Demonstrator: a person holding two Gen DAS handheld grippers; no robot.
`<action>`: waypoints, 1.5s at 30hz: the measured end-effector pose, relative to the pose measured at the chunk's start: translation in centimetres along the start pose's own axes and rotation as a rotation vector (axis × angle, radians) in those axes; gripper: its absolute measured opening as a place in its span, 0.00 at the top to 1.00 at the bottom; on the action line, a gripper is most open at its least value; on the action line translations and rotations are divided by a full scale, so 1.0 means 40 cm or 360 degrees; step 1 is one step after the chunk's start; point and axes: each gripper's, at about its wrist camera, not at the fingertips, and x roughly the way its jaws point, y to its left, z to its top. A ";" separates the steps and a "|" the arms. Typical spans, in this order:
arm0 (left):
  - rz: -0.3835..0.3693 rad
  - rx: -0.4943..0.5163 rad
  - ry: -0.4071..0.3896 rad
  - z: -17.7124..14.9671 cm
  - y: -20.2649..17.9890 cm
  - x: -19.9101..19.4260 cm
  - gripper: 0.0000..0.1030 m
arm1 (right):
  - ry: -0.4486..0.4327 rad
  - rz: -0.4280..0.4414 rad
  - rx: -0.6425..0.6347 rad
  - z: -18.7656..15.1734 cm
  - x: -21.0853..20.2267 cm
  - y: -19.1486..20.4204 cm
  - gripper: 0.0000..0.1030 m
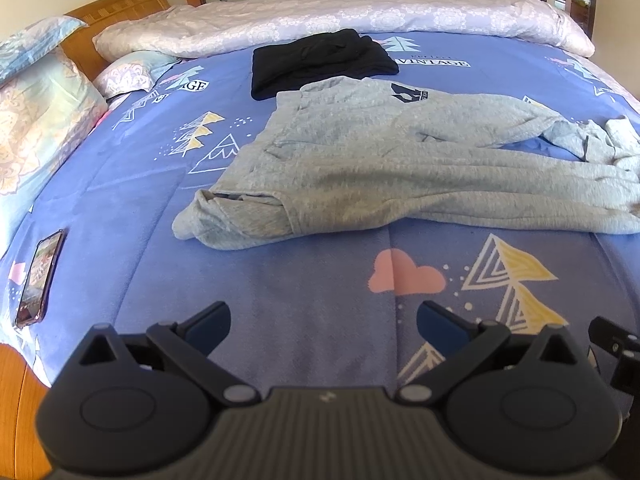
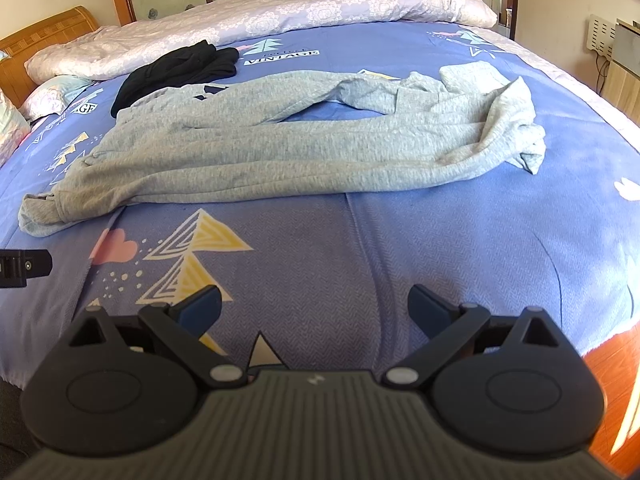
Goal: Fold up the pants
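Note:
Grey sweatpants point(image 1: 360, 160) lie spread across the blue patterned bedspread point(image 1: 280, 300), waistband to the left, legs running right. In the right wrist view the pants point(image 2: 260, 152) show both legs, with the cuffs bunched and crumpled at the right end point(image 2: 508, 120). My left gripper point(image 1: 324, 322) is open and empty, over the bedspread well short of the pants' near edge. My right gripper point(image 2: 314, 306) is open and empty too, over the bedspread in front of the pants.
A folded black garment point(image 1: 320, 62) lies behind the pants. A phone point(image 1: 40, 278) lies on the bed's left edge. Pillows point(image 1: 36, 120) are at the left, a rolled pale quilt point(image 1: 340, 12) along the back. Wooden floor point(image 2: 616, 368) shows at right.

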 end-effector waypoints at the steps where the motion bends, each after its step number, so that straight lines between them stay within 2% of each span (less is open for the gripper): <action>1: 0.0003 0.0001 0.0000 -0.001 0.000 0.000 0.00 | -0.0001 -0.0001 0.0000 0.000 0.000 0.000 0.03; 17: -0.0025 -0.0006 0.0041 -0.008 -0.001 0.016 0.00 | 0.0027 0.0000 0.0046 -0.002 0.002 -0.007 0.03; 25: -0.0181 -0.0113 0.0052 0.007 0.056 0.035 0.00 | -0.0073 0.0019 0.0075 0.019 -0.010 -0.033 0.03; 27: -0.0190 -0.0211 0.0017 0.032 0.114 0.050 0.00 | -0.0121 0.0020 0.0107 0.037 -0.013 -0.065 0.03; 30: -0.0196 -0.0464 0.0009 0.074 0.237 0.093 0.00 | -0.0207 -0.0003 0.0231 0.076 -0.018 -0.150 0.04; 33: -0.0278 -0.0723 0.0098 0.111 0.358 0.162 0.01 | -0.0271 -0.0047 0.0437 0.121 -0.011 -0.266 0.07; 36: -0.0413 -0.0935 0.0188 0.130 0.434 0.236 0.01 | -0.0279 -0.0165 0.0593 0.161 0.009 -0.368 0.12; 38: -0.0479 -0.1016 0.0261 0.136 0.451 0.285 0.07 | -0.0308 -0.0207 0.0719 0.182 0.029 -0.427 0.13; 39: -0.0508 -0.1053 0.0299 0.139 0.451 0.310 0.19 | -0.0312 -0.0234 0.0763 0.192 0.043 -0.449 0.15; 40: -0.0534 -0.1076 0.0335 0.140 0.447 0.331 0.35 | -0.0308 -0.0244 0.0807 0.202 0.059 -0.467 0.19; 41: -0.0542 -0.1083 0.0354 0.138 0.436 0.344 0.40 | -0.0288 -0.0236 0.0861 0.211 0.082 -0.484 0.21; 42: -0.0515 -0.1077 0.0334 0.141 0.421 0.344 0.51 | -0.0270 -0.0216 0.0913 0.216 0.101 -0.496 0.26; 43: -0.0513 -0.1053 0.0322 0.148 0.405 0.342 0.71 | -0.0252 -0.0196 0.0985 0.222 0.122 -0.513 0.28; 45: -0.0547 -0.1052 0.0359 0.153 0.389 0.344 0.83 | -0.0204 -0.0157 0.1134 0.229 0.163 -0.541 0.30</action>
